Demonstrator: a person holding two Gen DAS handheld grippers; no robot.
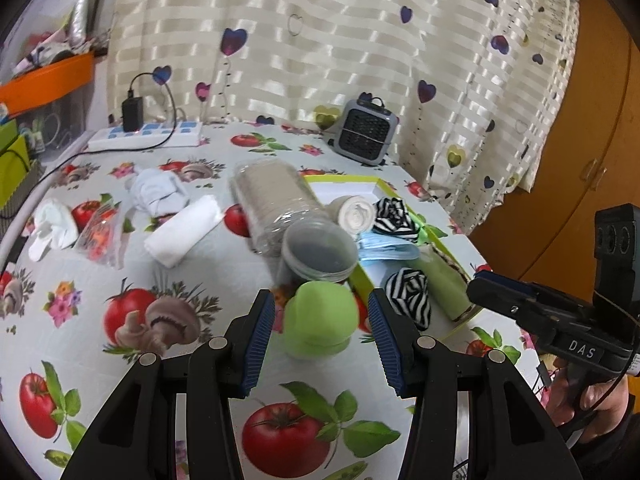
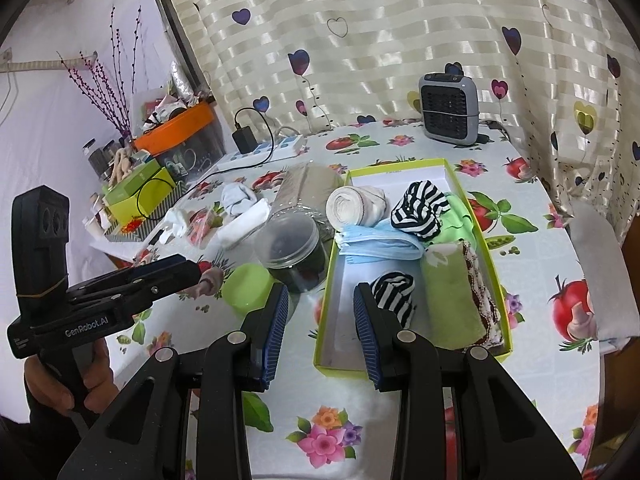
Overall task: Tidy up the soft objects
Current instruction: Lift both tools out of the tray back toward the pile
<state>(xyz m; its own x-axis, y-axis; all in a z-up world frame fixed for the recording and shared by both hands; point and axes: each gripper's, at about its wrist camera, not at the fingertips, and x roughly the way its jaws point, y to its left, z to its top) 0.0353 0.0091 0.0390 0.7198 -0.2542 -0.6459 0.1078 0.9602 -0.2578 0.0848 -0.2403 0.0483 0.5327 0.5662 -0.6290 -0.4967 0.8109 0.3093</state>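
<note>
Now, with both the left gripper and right gripper open and empty, centre the left around the green ball, then squeeze gently.

Not much room on the table around the green-rimmed box — its far end is bare, but the middle and right side are packed with striped socks, a blue mask and a green towel. The near left strip inside is open floor. Just left of the box, a clear jar, a green ball and a lying bottle crowd the way in. The near tablecloth on the left is open — easy to pass there.
</note>
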